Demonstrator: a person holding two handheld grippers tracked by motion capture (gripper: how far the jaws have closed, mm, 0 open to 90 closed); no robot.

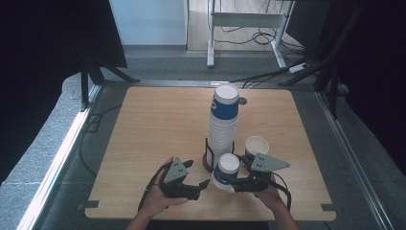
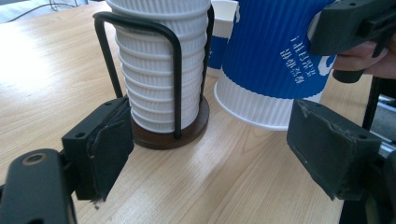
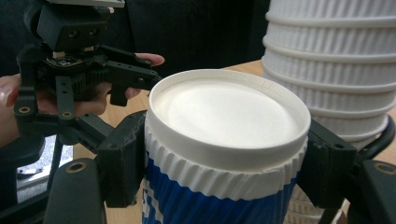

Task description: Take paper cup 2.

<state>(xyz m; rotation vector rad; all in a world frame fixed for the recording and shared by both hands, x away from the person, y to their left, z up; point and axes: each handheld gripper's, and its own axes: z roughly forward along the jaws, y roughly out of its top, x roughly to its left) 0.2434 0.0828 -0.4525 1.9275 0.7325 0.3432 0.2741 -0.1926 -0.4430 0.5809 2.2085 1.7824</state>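
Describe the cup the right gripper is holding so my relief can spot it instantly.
Start at the tall cup stack in its wire holder near the table centre. Just in front of it, toward the person, the right gripper is clamped on a blue-and-white ribbed cup, held tilted and upside down. Unlike the other loose cup, standing open-mouthed on the table, this one shows its flat white base.

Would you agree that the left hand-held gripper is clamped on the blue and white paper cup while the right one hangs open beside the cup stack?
Not quite: the sides are swapped. The right hand-held gripper is clamped on the paper cup, as the right gripper view shows, and the left hand-held gripper hangs open beside the cup stack.
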